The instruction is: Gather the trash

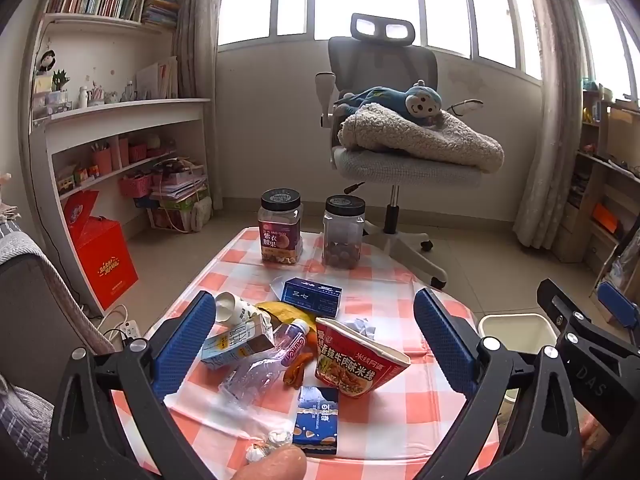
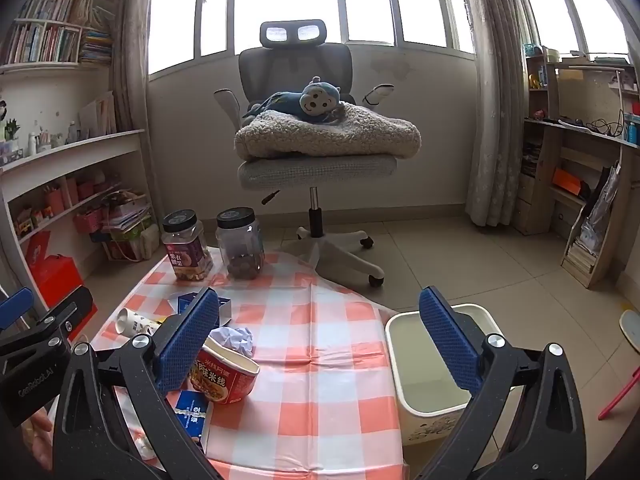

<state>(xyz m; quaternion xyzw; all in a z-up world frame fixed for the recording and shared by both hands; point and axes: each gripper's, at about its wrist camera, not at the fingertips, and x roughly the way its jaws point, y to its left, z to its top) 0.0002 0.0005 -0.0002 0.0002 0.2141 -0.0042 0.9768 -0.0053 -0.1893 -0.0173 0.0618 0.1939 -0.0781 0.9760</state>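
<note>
Trash (image 1: 280, 344) crowds the table's (image 2: 320, 360) left half; right half bare.

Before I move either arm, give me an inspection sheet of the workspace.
Surface: checked tablecloth, right half bare.
Job's things: noodle cup with paper wad inside, bottle, carton, paper cup, blue boxes; bin beside table, nothing seen inside.
Clutter: two jars at far edge.
Tongs: left tongs and right tongs open, holding nothing.
Cables: power strip on floor, left.
Surroundings: chair, shelves, windows.
</note>
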